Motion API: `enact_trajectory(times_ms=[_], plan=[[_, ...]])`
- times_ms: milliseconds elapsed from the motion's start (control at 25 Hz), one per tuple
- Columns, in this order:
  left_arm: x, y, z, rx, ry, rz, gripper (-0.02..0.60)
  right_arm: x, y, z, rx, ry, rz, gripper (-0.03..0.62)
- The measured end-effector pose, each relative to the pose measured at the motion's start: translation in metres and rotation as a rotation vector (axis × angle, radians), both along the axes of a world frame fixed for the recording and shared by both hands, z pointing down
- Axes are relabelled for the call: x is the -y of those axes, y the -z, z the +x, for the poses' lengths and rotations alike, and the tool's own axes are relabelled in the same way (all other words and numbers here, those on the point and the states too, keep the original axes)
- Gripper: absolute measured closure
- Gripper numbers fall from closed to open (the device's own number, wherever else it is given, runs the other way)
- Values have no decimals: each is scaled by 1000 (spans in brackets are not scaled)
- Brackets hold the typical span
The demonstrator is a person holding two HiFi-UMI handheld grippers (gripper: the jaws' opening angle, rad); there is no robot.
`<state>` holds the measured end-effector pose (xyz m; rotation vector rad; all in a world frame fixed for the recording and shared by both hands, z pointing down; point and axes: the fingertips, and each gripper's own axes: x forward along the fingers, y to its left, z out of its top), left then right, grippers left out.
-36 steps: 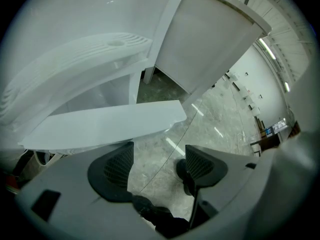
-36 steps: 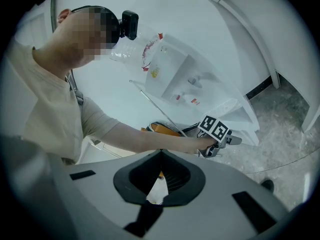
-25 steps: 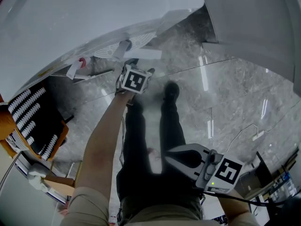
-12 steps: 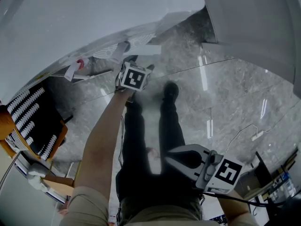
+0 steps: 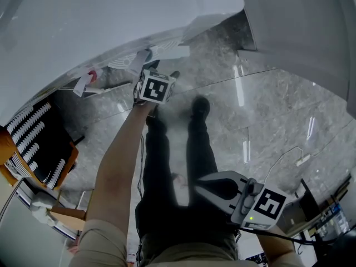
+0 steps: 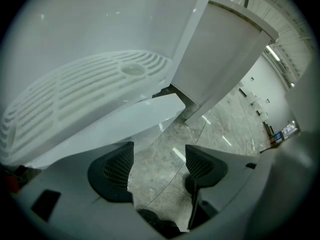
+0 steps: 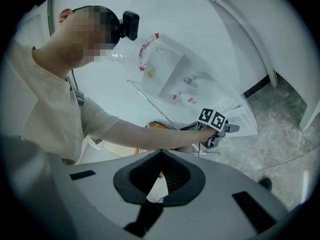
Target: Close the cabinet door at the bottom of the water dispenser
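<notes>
The left claw (image 6: 157, 159) stands open, its 2 pads apart with only the marble floor (image 6: 215, 129) showing between them. Just beyond it the white cabinet door (image 6: 145, 116) juts out under the ribbed drip tray (image 6: 85, 94) of the water dispenser (image 7: 200, 89). The right claw (image 7: 160, 156) is closed on nothing, near the person's legs (image 5: 200, 149) and well apart from the door.

L tool (image 5: 161, 71) moved fwd/up a bit, nearer white cabinet door (image 5: 177, 52).
</notes>
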<state>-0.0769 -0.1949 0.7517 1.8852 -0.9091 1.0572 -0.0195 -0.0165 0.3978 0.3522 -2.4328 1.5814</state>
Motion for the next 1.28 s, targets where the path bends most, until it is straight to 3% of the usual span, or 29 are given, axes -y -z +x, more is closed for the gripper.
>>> enact_trajectory(times_ms=[520,800,1280], plan=[[13,-2,-8,23,53,35,270,2,-2,2,-3,-5,-10,579],[27,5,-8,-50,182,20,269,-1,-3,4,-8,-5,-16,579],[44,2,-3,-87,274,74,270,-5,-10,14,-26,-3,-27,579]])
